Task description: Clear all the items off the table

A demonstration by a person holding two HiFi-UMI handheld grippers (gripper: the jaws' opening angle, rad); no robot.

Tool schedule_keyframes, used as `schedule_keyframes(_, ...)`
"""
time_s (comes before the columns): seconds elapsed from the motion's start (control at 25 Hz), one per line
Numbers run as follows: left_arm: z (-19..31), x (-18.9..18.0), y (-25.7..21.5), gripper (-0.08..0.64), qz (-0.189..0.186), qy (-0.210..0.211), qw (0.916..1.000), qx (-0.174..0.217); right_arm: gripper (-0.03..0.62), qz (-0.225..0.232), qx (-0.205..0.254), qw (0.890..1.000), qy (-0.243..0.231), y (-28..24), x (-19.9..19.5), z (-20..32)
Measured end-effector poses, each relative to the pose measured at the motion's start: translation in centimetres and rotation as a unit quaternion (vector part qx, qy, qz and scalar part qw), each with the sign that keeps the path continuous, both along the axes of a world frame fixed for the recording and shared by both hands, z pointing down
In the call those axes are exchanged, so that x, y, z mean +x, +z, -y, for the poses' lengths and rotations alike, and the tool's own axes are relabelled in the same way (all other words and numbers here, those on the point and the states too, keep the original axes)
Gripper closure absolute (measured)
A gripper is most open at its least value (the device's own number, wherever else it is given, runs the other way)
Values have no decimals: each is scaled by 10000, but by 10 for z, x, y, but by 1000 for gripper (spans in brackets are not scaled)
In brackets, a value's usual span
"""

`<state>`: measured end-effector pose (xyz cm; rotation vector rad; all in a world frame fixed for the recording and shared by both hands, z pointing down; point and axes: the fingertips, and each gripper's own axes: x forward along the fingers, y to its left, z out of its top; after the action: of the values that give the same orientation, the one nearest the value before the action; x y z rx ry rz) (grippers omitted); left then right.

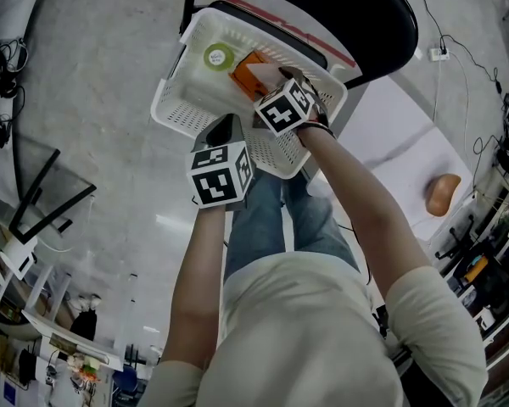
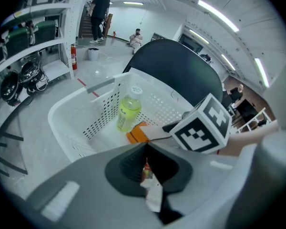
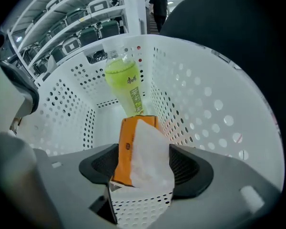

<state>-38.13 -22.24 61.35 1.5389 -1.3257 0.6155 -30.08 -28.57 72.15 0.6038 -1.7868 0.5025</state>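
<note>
While the person stood over the white basket [image 1: 171, 100] on the black chair [image 1: 365, 15], the right gripper [image 3: 144, 166] hung inside it, pointing steeply down. Its jaws stood wide on either side of an orange tissue pack [image 3: 125, 151], not pinching it. A yellow-green bottle [image 3: 125, 82] lay in the basket at eleven o'clock of the pack. The left gripper [image 2: 148, 168], at seven o'clock of the right, was clamped on a small white wrapper [image 2: 153, 194] by the basket's near rim.
</note>
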Motion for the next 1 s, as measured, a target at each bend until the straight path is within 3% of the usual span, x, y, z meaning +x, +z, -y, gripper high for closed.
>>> schedule_keyframes(0.6, -5, 2, -21, 552, 65, -5, 9999, 120, 263, 378, 206, 9985, 341, -46, -5, -4)
schedule_keyframes(1.0, -12, 6, -40, 552, 83, 130, 9997, 192, 307, 606, 412, 9946, 740, -87, 4, -11)
